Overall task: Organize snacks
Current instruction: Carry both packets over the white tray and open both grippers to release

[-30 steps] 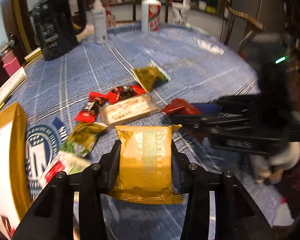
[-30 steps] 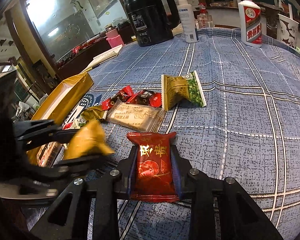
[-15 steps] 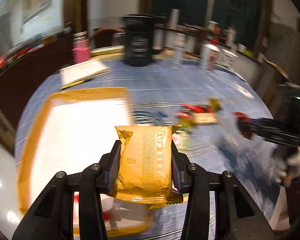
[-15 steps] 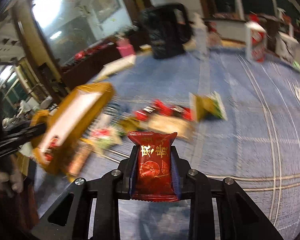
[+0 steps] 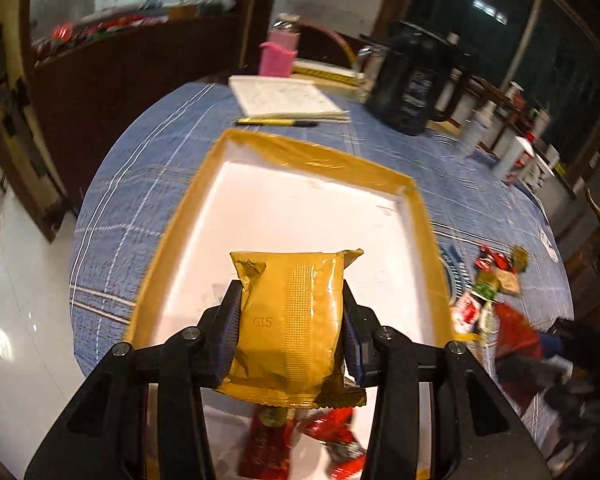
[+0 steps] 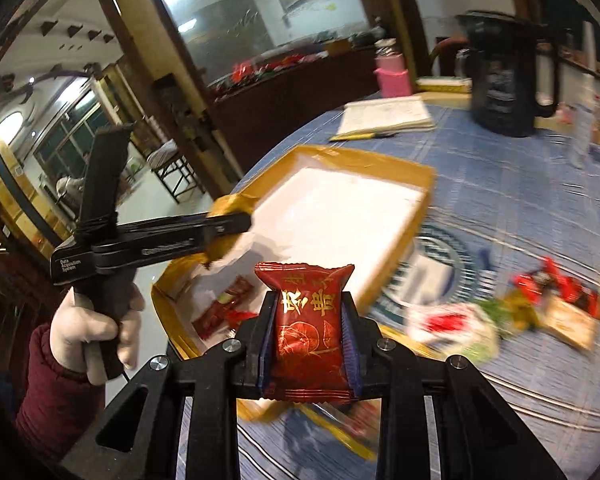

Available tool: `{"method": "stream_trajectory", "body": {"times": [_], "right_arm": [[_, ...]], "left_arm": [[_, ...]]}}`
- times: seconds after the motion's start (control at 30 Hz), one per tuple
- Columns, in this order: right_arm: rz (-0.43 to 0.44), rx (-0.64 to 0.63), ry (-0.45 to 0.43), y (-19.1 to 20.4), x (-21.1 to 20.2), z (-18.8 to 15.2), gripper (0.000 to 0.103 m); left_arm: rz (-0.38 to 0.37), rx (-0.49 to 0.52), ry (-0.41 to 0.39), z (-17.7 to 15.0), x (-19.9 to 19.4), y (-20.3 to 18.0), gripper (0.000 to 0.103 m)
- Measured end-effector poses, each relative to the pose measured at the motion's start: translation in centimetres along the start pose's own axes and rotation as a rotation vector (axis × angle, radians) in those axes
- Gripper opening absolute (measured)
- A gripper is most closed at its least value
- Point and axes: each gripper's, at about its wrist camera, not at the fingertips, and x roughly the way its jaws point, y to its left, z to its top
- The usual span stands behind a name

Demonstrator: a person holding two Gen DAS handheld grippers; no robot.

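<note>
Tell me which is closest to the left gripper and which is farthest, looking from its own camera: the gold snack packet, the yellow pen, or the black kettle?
1. Gold snack packet: clamped in the left gripper, over the white tray.
2. Yellow pen: beyond the tray's far edge, beside the notebook.
3. Black kettle: farthest, back right on the table.

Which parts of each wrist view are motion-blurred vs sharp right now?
Left wrist: gold packet in the left tongs sharp; loose snacks at right and kettle smeared. Right wrist: red packet in the right tongs sharp; tray edge and table snacks streaked.
</note>
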Motion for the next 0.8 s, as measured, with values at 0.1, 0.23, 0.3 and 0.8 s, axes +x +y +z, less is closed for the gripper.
{"method": "stream_trajectory", "body": {"times": [0.1,0.23,0.3,0.8], "right_arm": [[-0.008,-0.008,0.038,1.3,3.2,0.6,0.029],[-0.017,-0.005,0.084,2.1,6.8,0.9,0.029],[-0.019,-0.005,0.105,2.4,8.3,0.8,0.029],[0.008,-0.015,-0.008,3.0,5.3,1.5,0.041]], "left_arm": [[-0.001,-0.031,0.016,-0.1,0.7,1.5,0.042],[-0.011,-0.057,0.029,-0.4,1.2,2.9,0.042],[-0.004,-0.066,0.025,-0.6,1.2,3.5,0.042],[-0.141,-0.099,-0.111,-1.9,-5.5,0.9,0.057]]}}
